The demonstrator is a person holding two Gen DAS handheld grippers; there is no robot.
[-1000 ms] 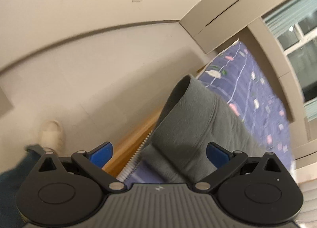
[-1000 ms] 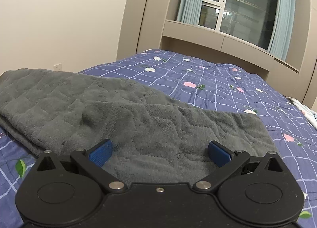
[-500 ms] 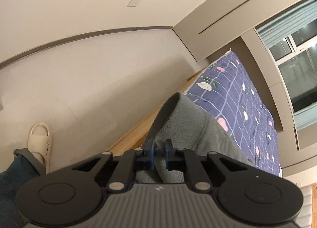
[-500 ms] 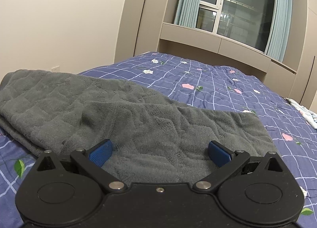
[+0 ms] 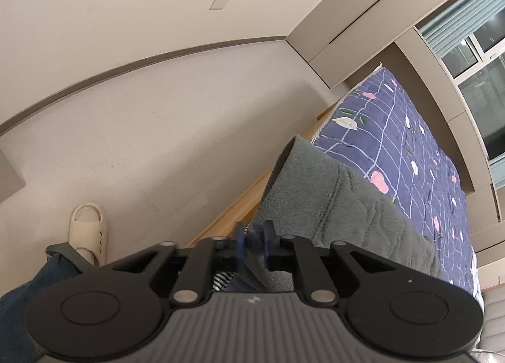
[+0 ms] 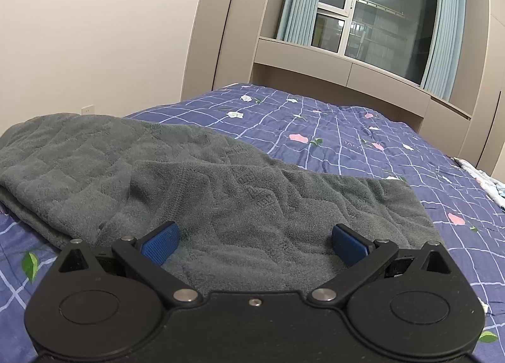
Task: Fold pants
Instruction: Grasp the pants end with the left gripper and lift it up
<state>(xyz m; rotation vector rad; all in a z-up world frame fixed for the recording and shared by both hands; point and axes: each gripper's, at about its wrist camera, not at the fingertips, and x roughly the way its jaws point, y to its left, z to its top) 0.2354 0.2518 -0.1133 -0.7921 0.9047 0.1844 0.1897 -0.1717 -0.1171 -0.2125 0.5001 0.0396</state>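
- Pants (image 6: 221, 192) of grey fleecy cloth lie spread on the bed, near its foot-side edge, with one thicker folded part to the left and a flatter panel reaching right toward a straight hem.
- In the left wrist view the same pants (image 5: 344, 205) hang over the side of the bed, one rounded fold standing up at the far end.
- Left gripper (image 5: 253, 240) has its fingers drawn together and clamped on a bunch of the grey cloth at the edge of the pants; the blue pads are almost hidden by the fabric.
- Right gripper (image 6: 254, 241) has its jaws spread wide apart, low over the flat panel of the pants, with cloth showing between the blue pads (image 6: 161, 241); whether they touch the fabric I cannot tell.
- Bedspread (image 6: 363, 136) under the pants is dark blue with a pale grid and small pink and white flowers.
- Wooden bed frame (image 5: 230, 211) runs along the side of the bed, just beside the hanging cloth.
- Cream slipper (image 5: 88, 227) rests on the pale floor, well apart from the bed, next to a dark blue trouser leg (image 5: 38, 281).
- Window (image 6: 372, 19) with pale blue curtains stands beyond the bed.
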